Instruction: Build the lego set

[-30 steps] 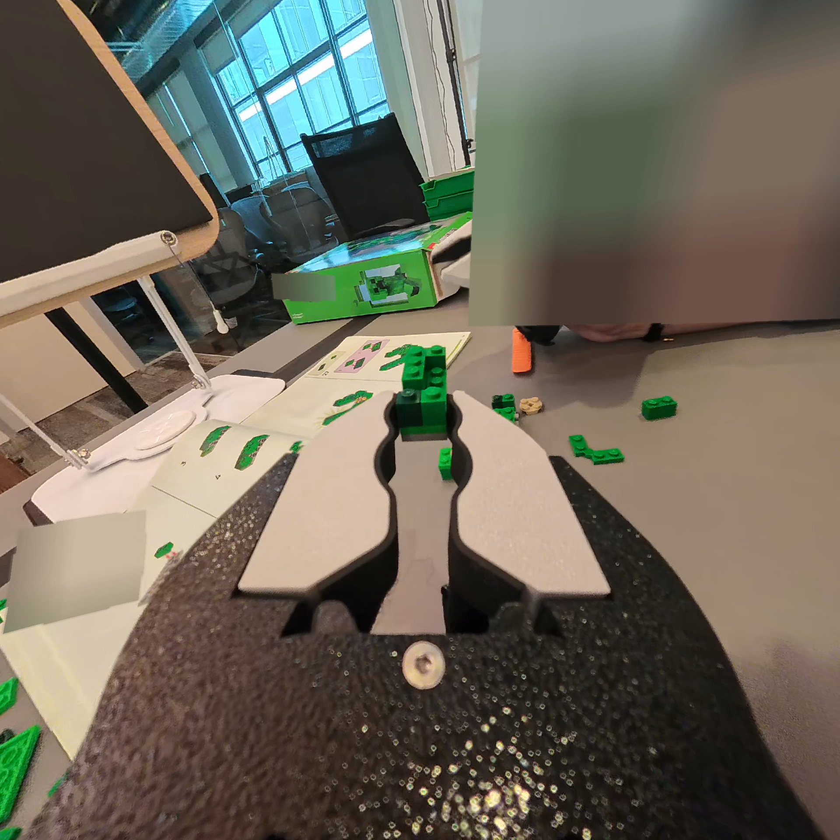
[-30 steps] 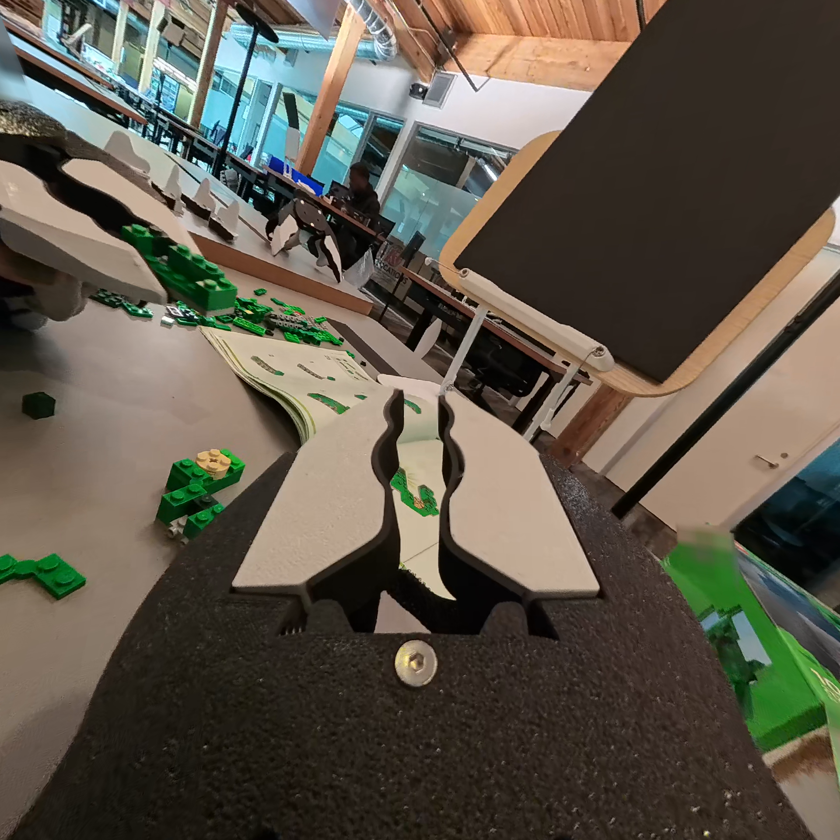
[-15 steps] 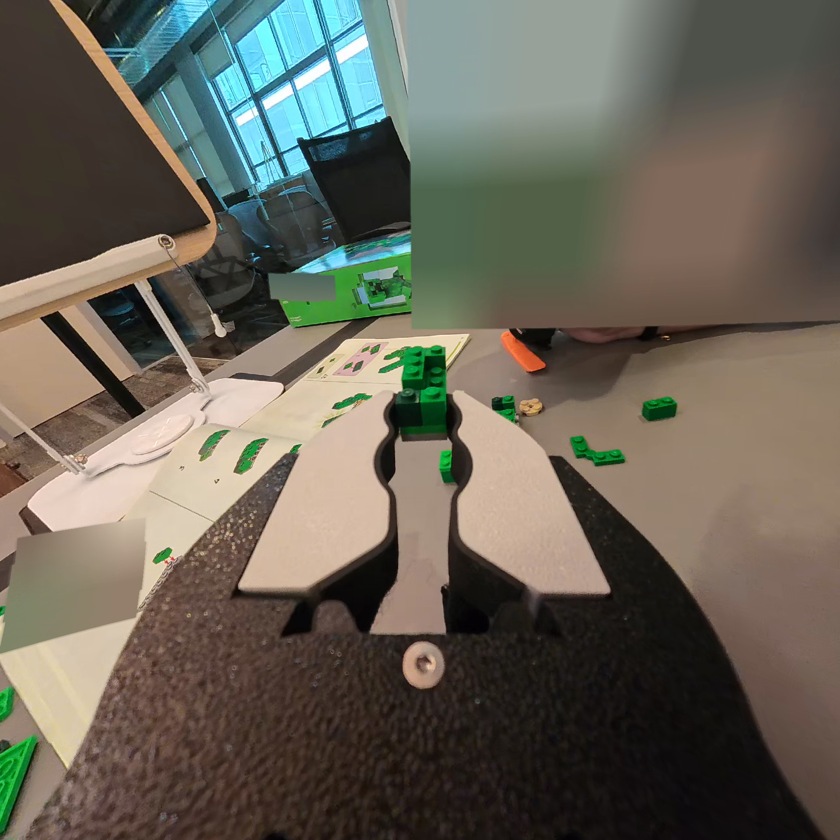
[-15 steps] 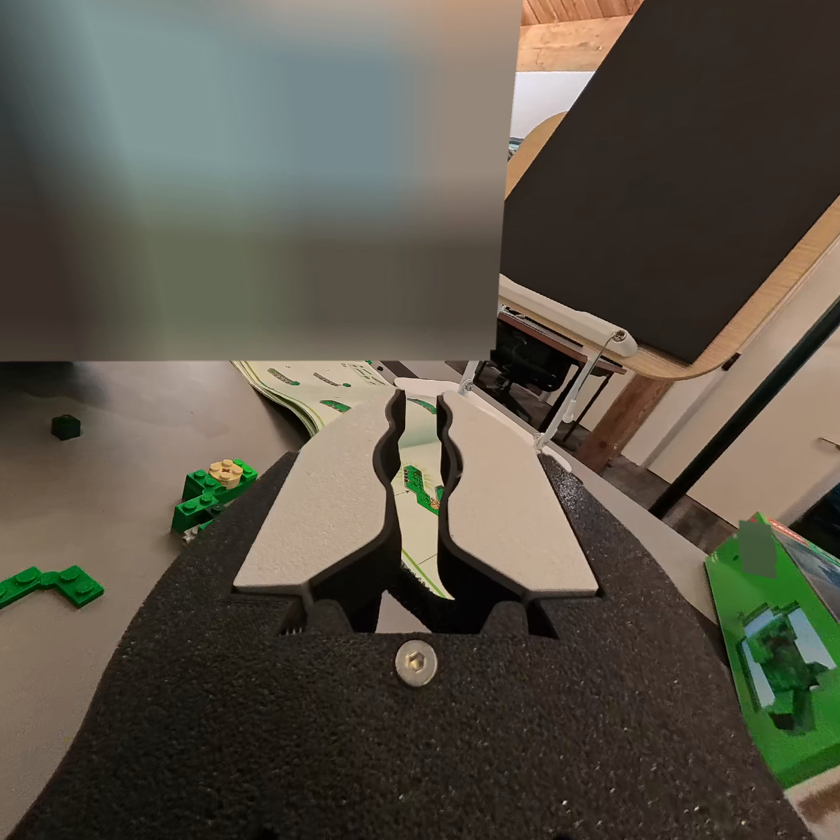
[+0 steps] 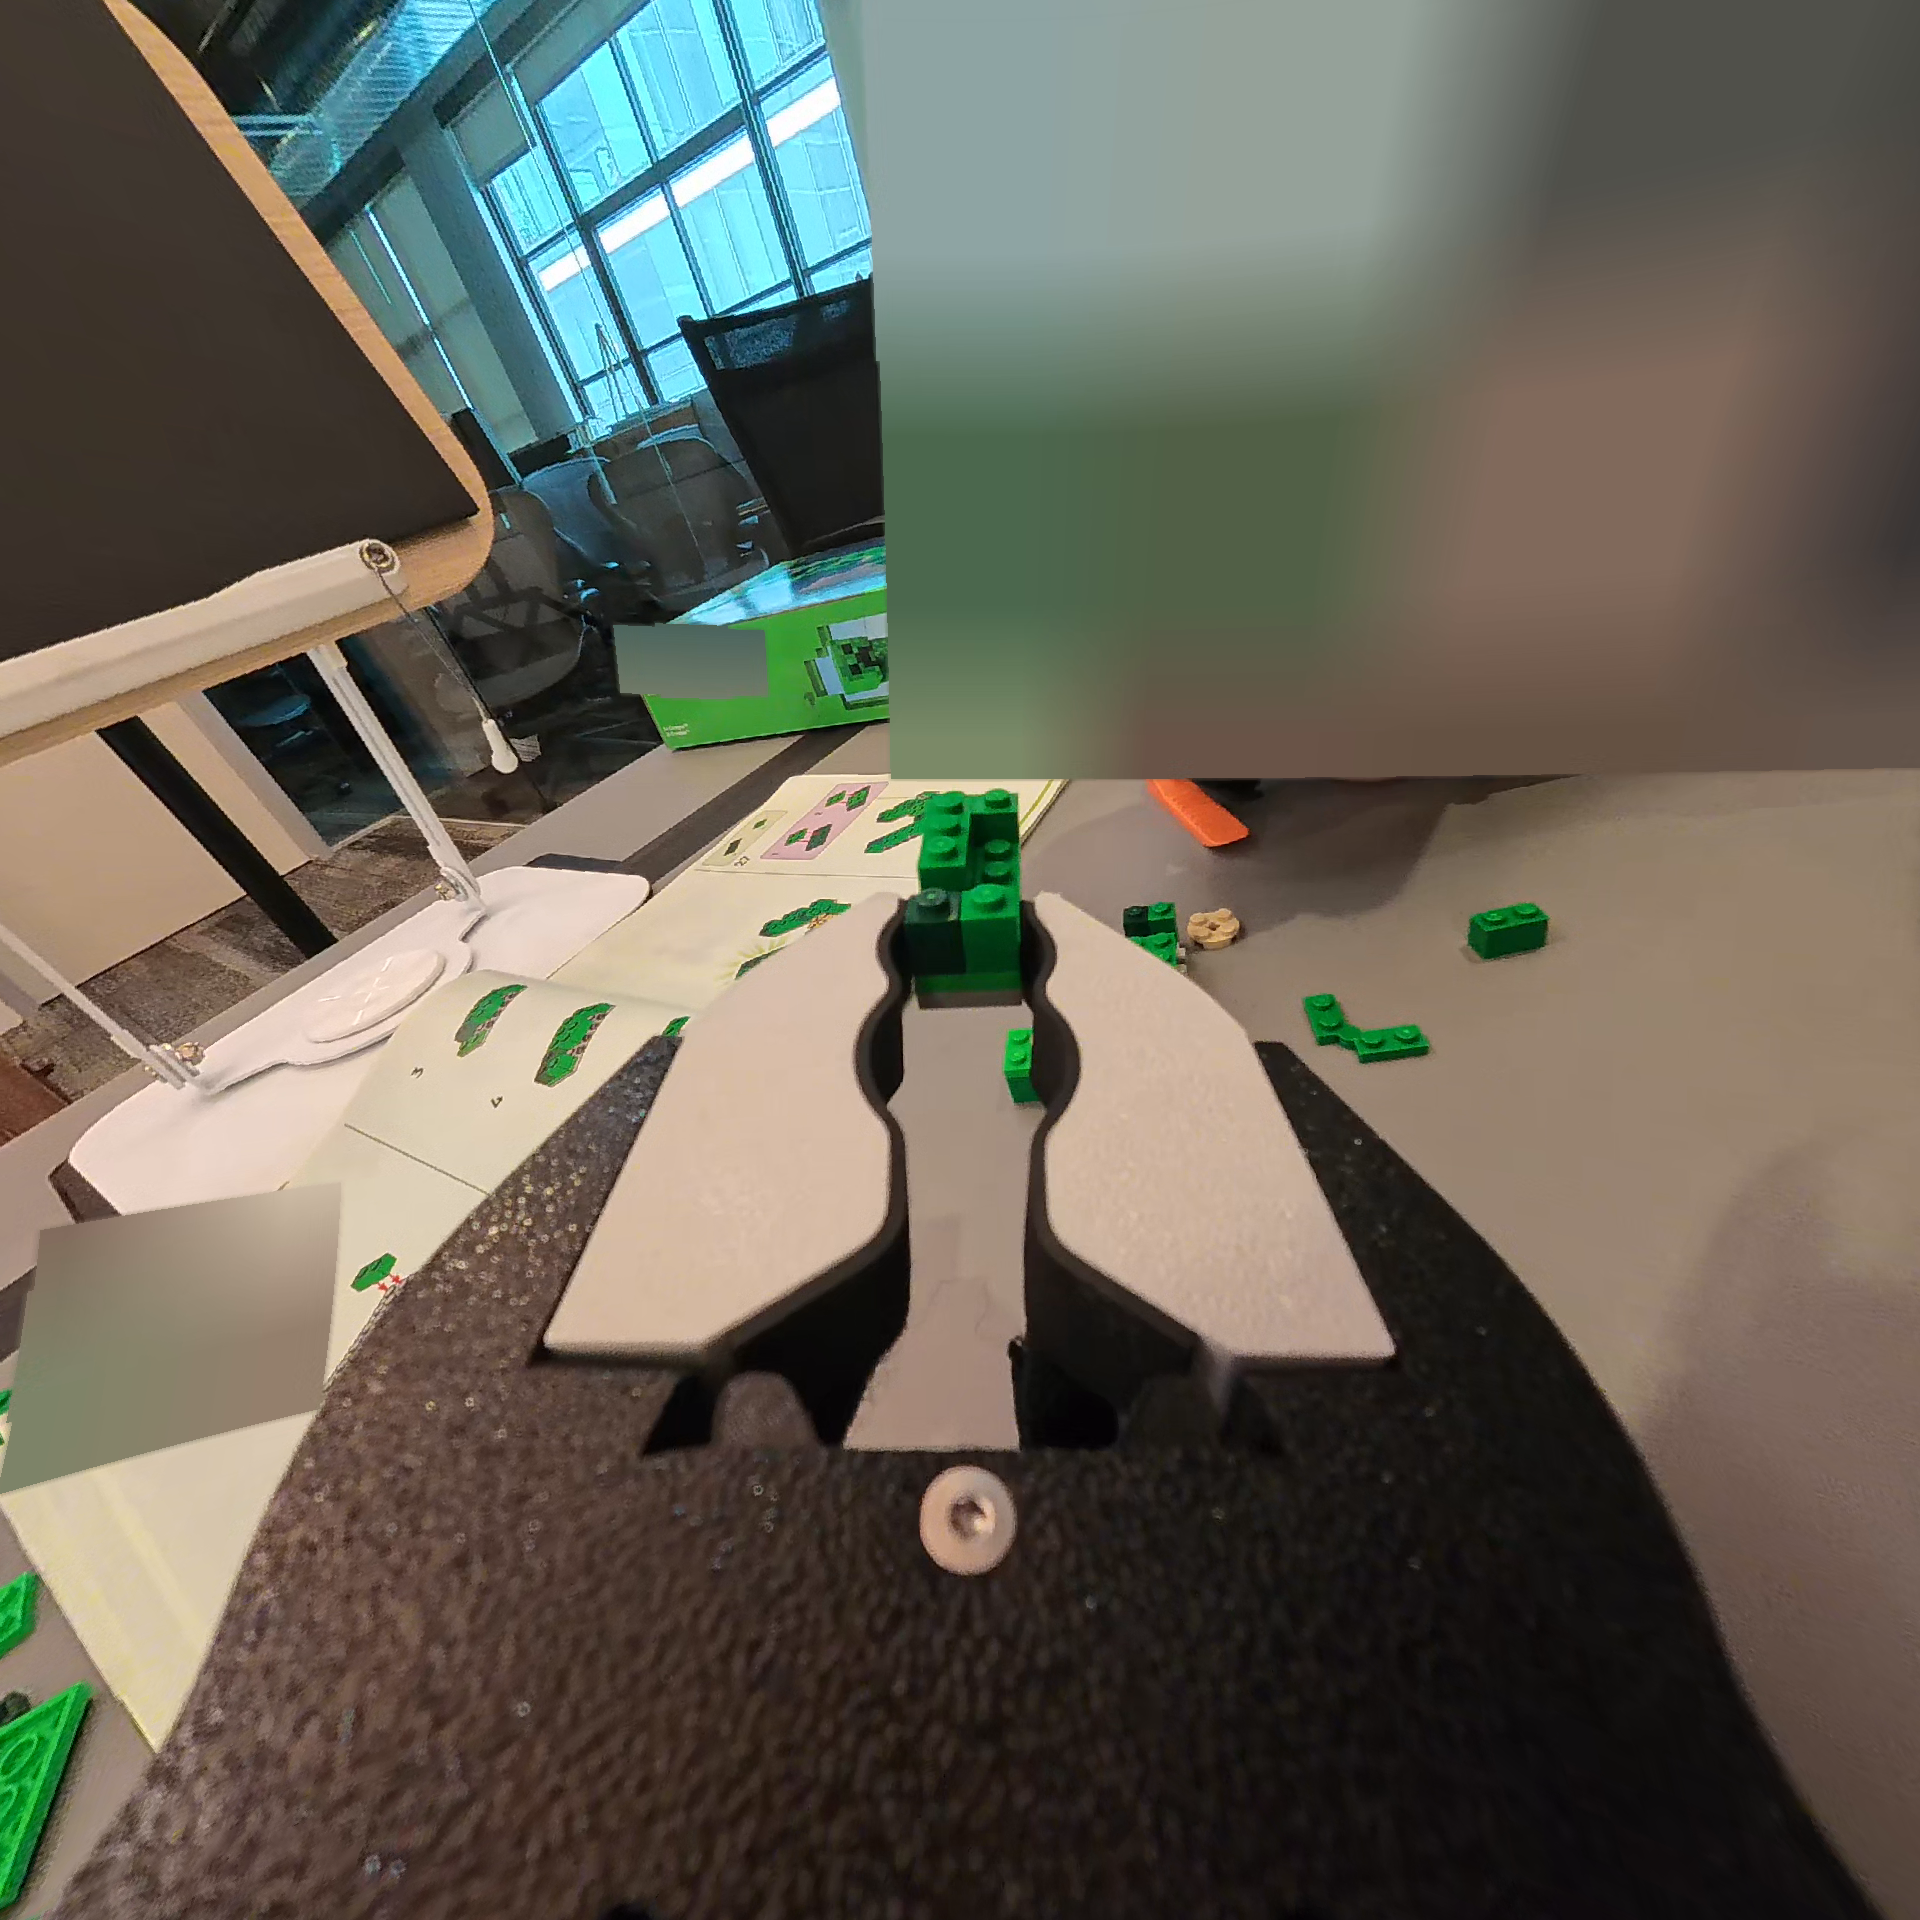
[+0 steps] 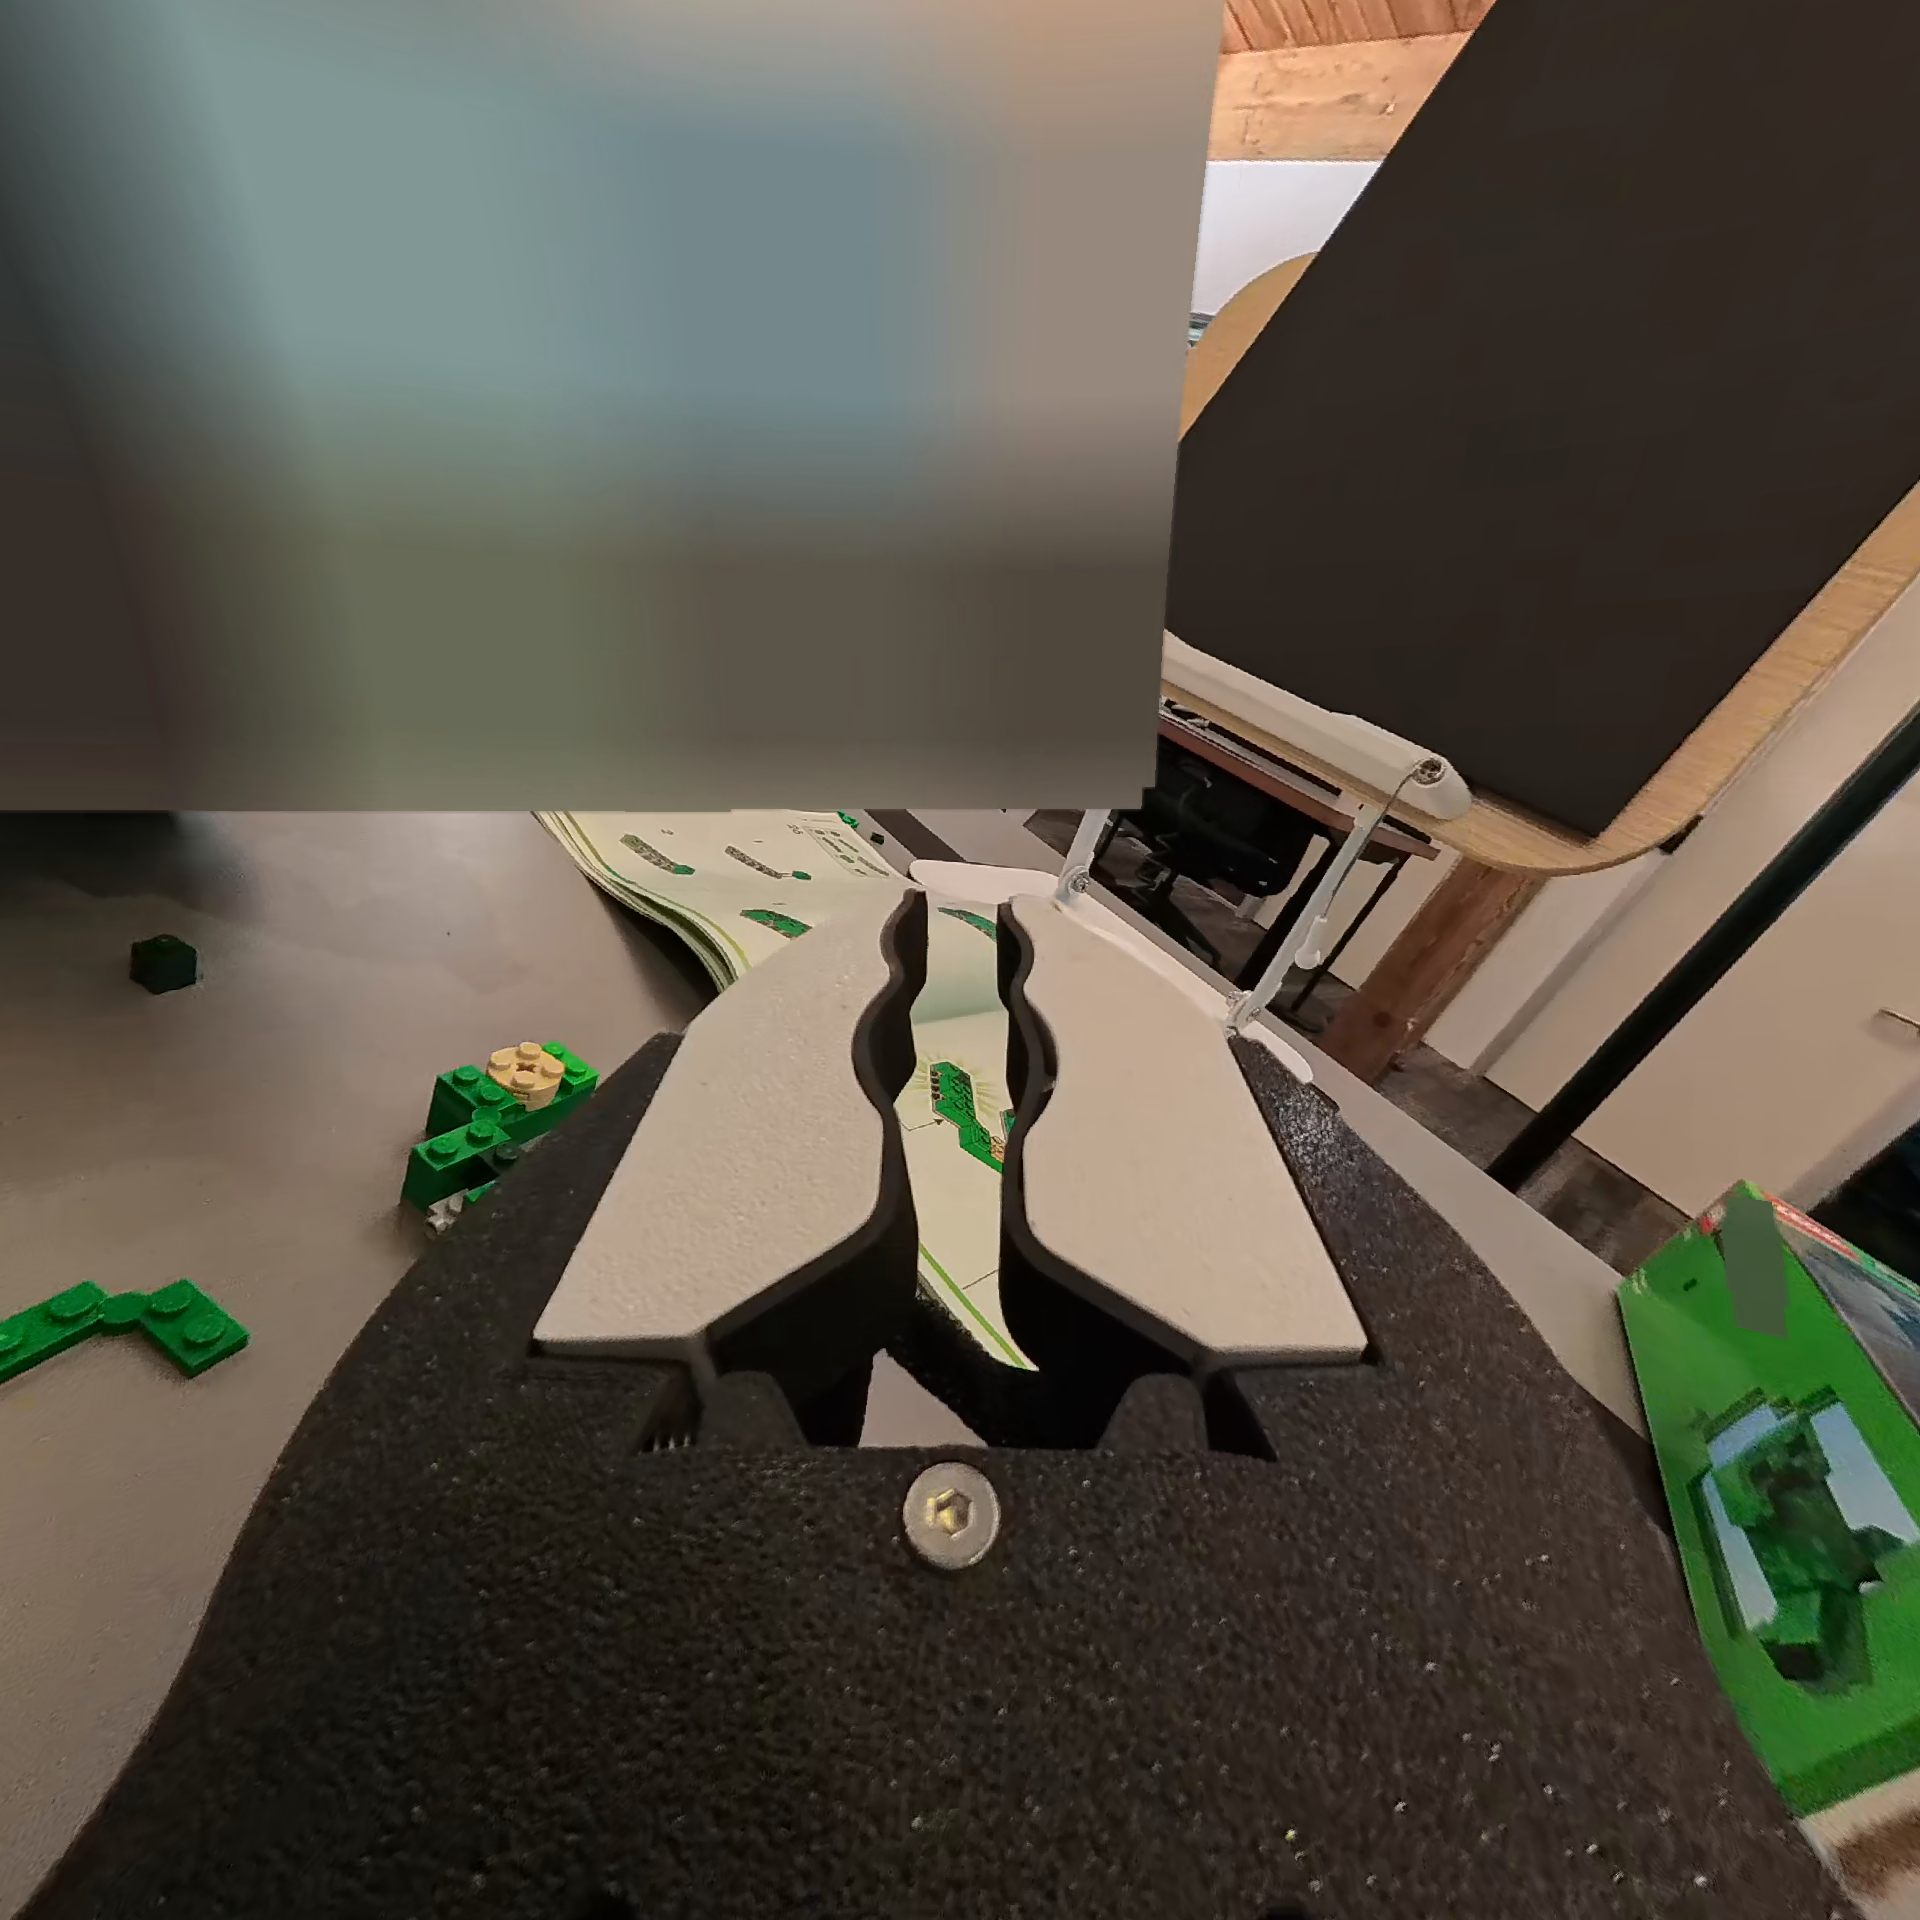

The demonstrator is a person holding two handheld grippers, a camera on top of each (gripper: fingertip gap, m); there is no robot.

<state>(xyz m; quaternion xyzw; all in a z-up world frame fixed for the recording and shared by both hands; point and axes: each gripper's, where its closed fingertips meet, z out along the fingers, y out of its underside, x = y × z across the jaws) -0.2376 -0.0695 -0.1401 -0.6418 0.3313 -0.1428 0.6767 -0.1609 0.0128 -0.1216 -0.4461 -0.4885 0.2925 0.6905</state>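
Presently the left gripper (image 5: 968,940) is clamped on a partly built green assembly (image 5: 968,904) above the grey table (image 5: 1558,1195), while the right gripper (image 6: 961,914), nearly closed, holds nothing over the instruction booklet (image 6: 727,883). Judged from the loose green bricks (image 6: 499,1122) and corner plate (image 5: 1363,1029) lying apart, most of the build remains. Compared with one second ago, the right wrist view has swung towards the set box (image 6: 1787,1507); the left grip is unchanged.
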